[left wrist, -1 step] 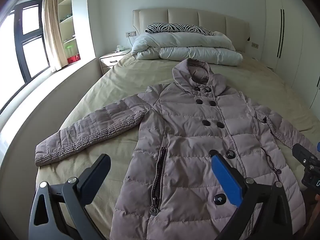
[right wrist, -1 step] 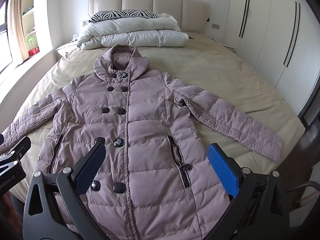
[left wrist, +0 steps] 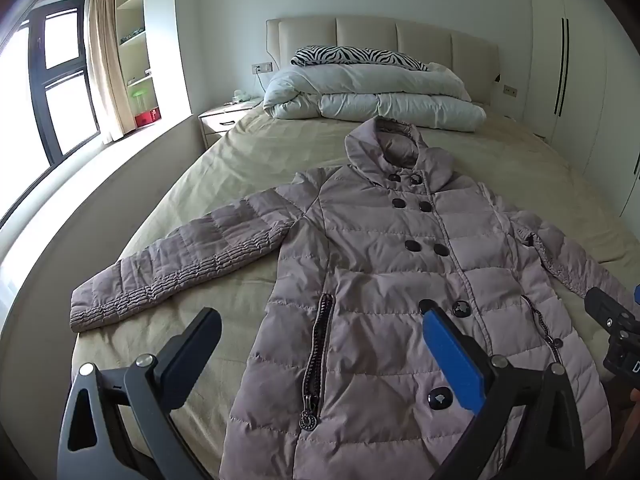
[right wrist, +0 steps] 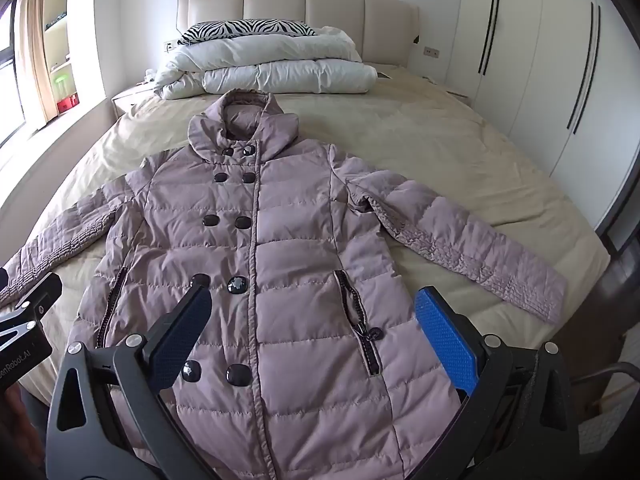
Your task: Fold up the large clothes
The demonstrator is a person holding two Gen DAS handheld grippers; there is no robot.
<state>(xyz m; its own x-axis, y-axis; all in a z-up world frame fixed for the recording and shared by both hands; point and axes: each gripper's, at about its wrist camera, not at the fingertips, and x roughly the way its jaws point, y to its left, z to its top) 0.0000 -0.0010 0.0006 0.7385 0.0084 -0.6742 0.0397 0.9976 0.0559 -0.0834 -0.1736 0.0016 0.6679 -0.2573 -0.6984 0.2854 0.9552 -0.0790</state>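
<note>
A mauve quilted down coat (left wrist: 384,280) lies flat and face up on the bed, buttoned, collar toward the headboard, both sleeves spread out to the sides. It also shows in the right wrist view (right wrist: 280,264). My left gripper (left wrist: 320,340) is open and empty, hovering above the coat's lower left part near the zip pocket. My right gripper (right wrist: 312,320) is open and empty above the coat's lower right part. The left sleeve cuff (left wrist: 96,304) and right sleeve cuff (right wrist: 536,288) rest on the sheet.
The bed has a beige sheet (left wrist: 248,160). A folded white duvet (left wrist: 376,100) and a zebra pillow (left wrist: 356,54) lie by the headboard. A nightstand (left wrist: 220,118) and window ledge are on the left, white wardrobes (right wrist: 540,80) on the right.
</note>
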